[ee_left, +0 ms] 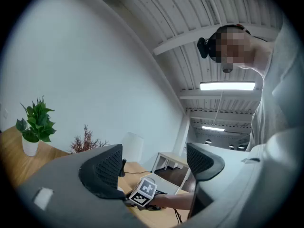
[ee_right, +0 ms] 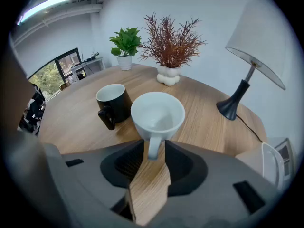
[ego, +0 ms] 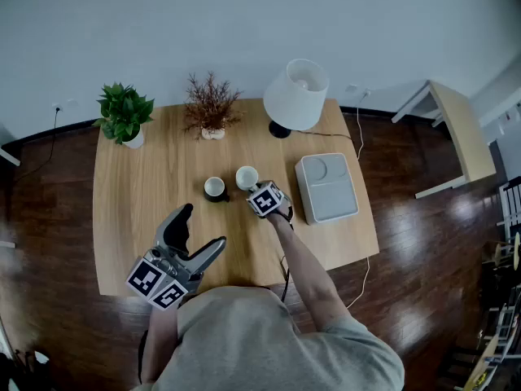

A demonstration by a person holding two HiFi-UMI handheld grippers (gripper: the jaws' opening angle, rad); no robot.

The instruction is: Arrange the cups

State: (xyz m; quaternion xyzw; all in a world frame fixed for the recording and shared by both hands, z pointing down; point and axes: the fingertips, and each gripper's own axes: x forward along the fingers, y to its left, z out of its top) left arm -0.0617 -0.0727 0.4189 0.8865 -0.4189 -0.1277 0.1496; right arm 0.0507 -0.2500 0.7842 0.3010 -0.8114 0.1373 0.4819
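A white cup [ego: 247, 177] [ee_right: 157, 115] stands upright on the wooden table [ego: 146, 194], right beside a black cup [ego: 215, 188] [ee_right: 113, 101] on its left. The white cup's handle points toward me. My right gripper [ego: 256, 189] [ee_right: 154, 153] tilts steeply down with that handle between its jaws. A thin gap shows on each side of the handle, so the gripper is open. My left gripper [ego: 199, 231] [ee_left: 152, 163] is held in the air near the table's front edge, about level, open and empty.
A white lamp [ego: 295, 96], a dried red plant [ego: 211, 108] and a green potted plant [ego: 124, 112] line the back of the table. A grey tray-like box [ego: 327, 187] lies right of the cups. A cable [ego: 359, 137] hangs off the right edge.
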